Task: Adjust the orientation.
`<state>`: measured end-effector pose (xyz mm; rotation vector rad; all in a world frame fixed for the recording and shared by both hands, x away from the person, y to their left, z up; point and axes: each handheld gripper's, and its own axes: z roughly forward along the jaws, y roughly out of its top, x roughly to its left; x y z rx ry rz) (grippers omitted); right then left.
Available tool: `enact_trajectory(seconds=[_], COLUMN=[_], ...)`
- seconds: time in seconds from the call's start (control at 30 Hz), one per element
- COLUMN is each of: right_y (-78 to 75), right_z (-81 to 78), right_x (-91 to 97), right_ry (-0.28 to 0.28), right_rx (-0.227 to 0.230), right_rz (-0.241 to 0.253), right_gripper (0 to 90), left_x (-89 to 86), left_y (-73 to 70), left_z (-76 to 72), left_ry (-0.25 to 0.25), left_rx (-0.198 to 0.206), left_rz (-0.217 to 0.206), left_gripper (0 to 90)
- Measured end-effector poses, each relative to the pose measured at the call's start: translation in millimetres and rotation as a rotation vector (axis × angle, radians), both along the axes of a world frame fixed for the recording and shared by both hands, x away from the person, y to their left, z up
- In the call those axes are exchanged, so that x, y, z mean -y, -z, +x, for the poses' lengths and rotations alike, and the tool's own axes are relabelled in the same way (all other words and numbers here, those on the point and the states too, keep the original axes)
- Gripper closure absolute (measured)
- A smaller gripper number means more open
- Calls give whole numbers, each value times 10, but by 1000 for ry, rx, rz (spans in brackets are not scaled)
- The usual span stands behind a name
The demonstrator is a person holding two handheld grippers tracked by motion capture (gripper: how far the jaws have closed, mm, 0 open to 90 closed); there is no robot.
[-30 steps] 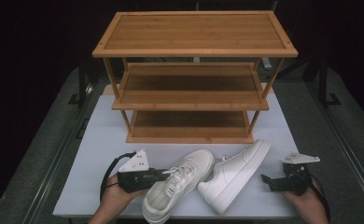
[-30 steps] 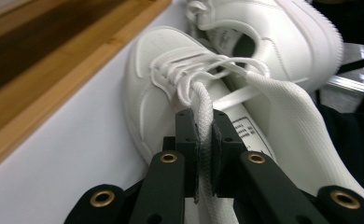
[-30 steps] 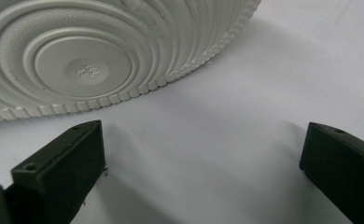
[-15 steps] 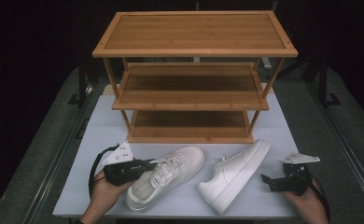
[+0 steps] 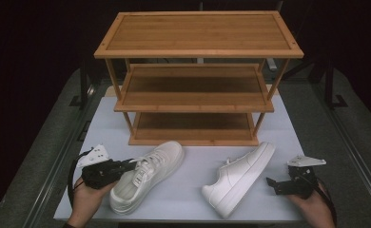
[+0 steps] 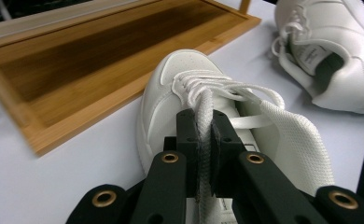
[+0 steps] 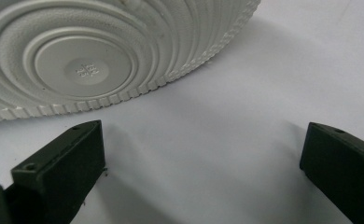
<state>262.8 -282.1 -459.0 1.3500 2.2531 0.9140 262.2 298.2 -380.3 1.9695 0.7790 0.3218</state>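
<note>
My left hand-held gripper (image 5: 126, 167) is clamped on the tongue and laces of a white sneaker (image 5: 148, 175) on the white bench (image 5: 198, 164), in front of a three-tier bamboo shoe rack (image 5: 198, 78). In the left gripper view the two black jaws pinch together around the sneaker's lace strip (image 6: 204, 126), with almost no gap between them and the fabric squeezed flat in the middle. The sneaker's toe points toward the rack's bottom shelf (image 6: 91, 70), and its heel lies at the near edge of the bench beside my left hand (image 5: 86, 199).

The second white sneaker (image 5: 238, 178) lies tipped onto its side to the right, well apart from the first, with its toe angled toward the rack's right front leg. Its ridged white sole (image 7: 101, 56) faces my right hand-held gripper (image 5: 271, 184), which rests low at the bench's right front corner. There the jaws stand wide apart with nothing between them except bare bench surface. The near jaw tip sits just short of the sole's edge without touching it. My right hand (image 5: 312, 204) grips the tool from behind, with the grey three-cornered plate (image 5: 306, 161) on top and a cable trailing back toward me.
</note>
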Motion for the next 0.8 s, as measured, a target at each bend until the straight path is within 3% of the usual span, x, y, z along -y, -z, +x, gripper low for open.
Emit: enact_trajectory(seconds=[0.17, 0.5, 0.57, 0.8], right_y=[-1, -1, 0, -2], right_z=[1, 0, 0, 0], right_x=[0, 0, 0, 0], right_ry=[0, 0, 0, 0], right_rx=[-1, -1, -1, -2], right_rz=[0, 0, -1, -2], right_gripper=[0, 0, 0, 0], left_x=[-101, -183, -187, -258], left_y=[37, 104, 103, 89], left_z=[3, -9, -3, 15], left_ry=[-45, -37, -32, -6], left_rx=[4, -42, -48, -68], left_rz=[-14, -28, -27, -46], left_gripper=[851, 829, 801, 579])
